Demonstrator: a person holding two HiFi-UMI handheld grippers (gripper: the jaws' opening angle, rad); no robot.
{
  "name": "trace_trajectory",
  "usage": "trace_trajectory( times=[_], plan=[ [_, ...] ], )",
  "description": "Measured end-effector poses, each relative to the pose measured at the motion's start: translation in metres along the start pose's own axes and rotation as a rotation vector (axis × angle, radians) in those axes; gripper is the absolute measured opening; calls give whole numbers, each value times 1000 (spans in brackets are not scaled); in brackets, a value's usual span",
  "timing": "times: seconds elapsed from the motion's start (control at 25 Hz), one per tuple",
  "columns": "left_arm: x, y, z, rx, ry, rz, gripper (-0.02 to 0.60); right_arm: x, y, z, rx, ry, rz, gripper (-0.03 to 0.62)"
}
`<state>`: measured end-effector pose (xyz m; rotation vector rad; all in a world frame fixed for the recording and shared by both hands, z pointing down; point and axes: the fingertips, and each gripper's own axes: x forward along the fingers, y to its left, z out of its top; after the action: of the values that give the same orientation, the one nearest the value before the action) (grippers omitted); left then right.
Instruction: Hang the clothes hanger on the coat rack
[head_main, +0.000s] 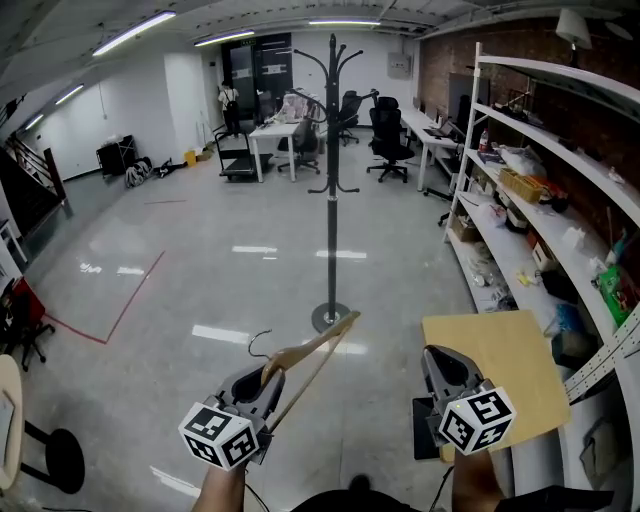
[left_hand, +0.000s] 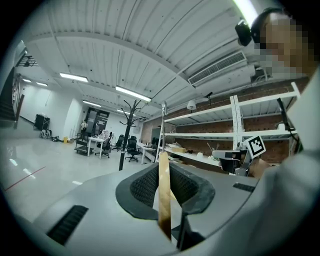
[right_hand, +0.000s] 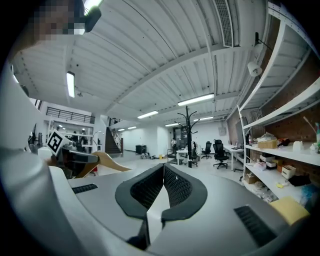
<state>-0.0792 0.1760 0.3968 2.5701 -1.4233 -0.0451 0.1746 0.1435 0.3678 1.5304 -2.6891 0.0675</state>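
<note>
A wooden clothes hanger (head_main: 312, 352) with a thin metal hook (head_main: 258, 345) sticks up and to the right out of my left gripper (head_main: 265, 377), which is shut on its lower arm. In the left gripper view the wood (left_hand: 164, 195) stands edge-on between the jaws of that gripper (left_hand: 164, 175). The black coat rack (head_main: 331, 180) stands on its round base (head_main: 331, 317) straight ahead, a short way beyond the hanger. My right gripper (head_main: 434, 356) is at the lower right, shut and empty (right_hand: 163, 172). The right gripper view shows the hanger (right_hand: 107, 161) to its left.
White shelving (head_main: 540, 200) full of boxes runs along the right wall. A tan board (head_main: 500, 370) lies under my right gripper. A black stool (head_main: 55, 455) stands at the lower left. Desks, office chairs (head_main: 388, 135) and a person (head_main: 229, 105) are far back.
</note>
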Motion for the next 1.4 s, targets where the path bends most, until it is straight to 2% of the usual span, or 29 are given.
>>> trace_trajectory(
  times=[0.32, 0.64, 1.12, 1.4],
  plan=[
    [74, 19, 7, -3, 19, 40, 52, 47, -66, 3, -7, -9, 21, 6],
    [133, 43, 13, 14, 47, 5, 52, 105, -95, -4, 16, 12, 30, 6],
    [225, 145, 49, 25, 9, -94, 52, 248, -114, 9, -4, 27, -17, 6],
    [266, 195, 60, 20, 18, -143, 52, 307, -122, 16, -22, 35, -58, 6]
  ],
)
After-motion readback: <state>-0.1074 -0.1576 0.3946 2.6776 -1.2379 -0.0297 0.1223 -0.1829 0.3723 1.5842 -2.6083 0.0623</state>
